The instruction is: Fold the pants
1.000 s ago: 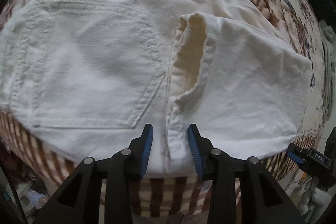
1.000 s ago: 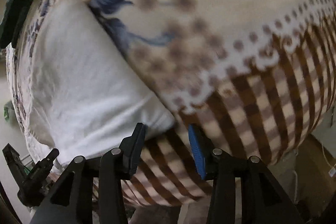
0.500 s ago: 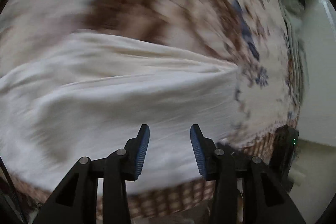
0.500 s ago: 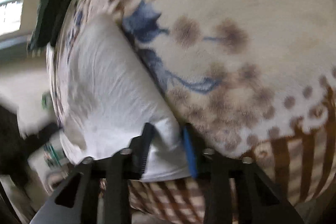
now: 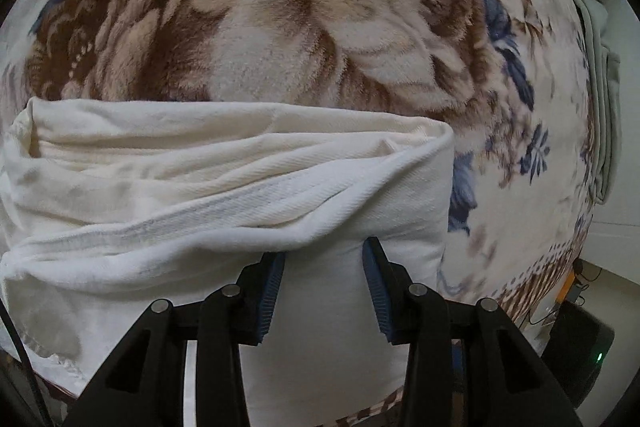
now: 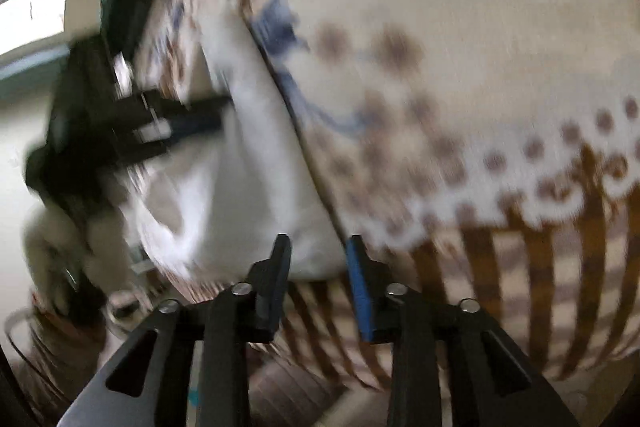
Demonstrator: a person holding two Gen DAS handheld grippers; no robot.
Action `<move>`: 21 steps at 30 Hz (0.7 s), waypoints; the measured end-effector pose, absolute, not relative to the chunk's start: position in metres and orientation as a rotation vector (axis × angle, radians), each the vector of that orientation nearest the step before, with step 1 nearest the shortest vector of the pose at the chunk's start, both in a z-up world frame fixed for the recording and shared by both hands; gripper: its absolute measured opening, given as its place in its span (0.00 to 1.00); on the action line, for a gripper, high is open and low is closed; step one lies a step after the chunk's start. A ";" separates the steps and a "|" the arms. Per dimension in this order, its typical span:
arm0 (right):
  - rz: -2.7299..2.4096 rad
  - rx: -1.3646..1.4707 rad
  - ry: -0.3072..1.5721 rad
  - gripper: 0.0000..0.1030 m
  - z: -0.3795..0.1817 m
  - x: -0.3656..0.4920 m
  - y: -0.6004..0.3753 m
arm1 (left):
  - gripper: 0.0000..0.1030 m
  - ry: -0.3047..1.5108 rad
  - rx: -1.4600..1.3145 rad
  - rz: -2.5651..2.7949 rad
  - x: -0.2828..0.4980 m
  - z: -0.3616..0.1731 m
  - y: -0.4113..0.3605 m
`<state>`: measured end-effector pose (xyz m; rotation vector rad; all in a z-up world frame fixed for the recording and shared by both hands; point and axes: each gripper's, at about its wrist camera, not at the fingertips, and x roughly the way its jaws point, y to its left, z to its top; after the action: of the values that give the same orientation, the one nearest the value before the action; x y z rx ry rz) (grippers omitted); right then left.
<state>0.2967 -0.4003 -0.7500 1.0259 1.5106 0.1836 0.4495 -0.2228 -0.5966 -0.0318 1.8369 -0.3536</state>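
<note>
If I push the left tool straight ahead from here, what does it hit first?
The folded white pants: the left tool has cloth between its open fingers, and the rolled fold bulges just ahead. The floral blanket lies beyond.

**Camera placement: two wrist fisheyes**

The left wrist camera sits low behind the left gripper [image 5: 323, 281], facing forward along its fingers, very close to the folded white pants [image 5: 224, 195] on the floral blanket [image 5: 320, 11]. The right wrist camera looks along the right gripper [image 6: 318, 281] from the blanket's [image 6: 460, 27] checked edge; its picture is blurred. Both views share the pants [image 6: 248, 187] and blanket. The right view also catches the left gripper [image 6: 192, 125].
</note>
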 end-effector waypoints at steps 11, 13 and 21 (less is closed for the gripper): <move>0.209 1.012 1.602 0.33 -0.763 0.298 -0.392 | 0.37 1.793 -0.090 -0.410 0.447 -0.578 -0.187; 0.161 0.937 1.625 0.35 -0.750 0.305 -0.405 | 0.37 1.731 -0.095 -0.419 0.442 -0.554 -0.166; 0.081 0.564 1.595 0.78 -0.677 0.352 -0.346 | 0.62 1.660 -0.130 -0.096 0.424 -0.553 -0.009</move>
<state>0.3517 -0.3458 -0.6770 0.5645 1.5946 0.0812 0.4238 -0.0094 -0.5526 -0.1298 1.6598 -0.0956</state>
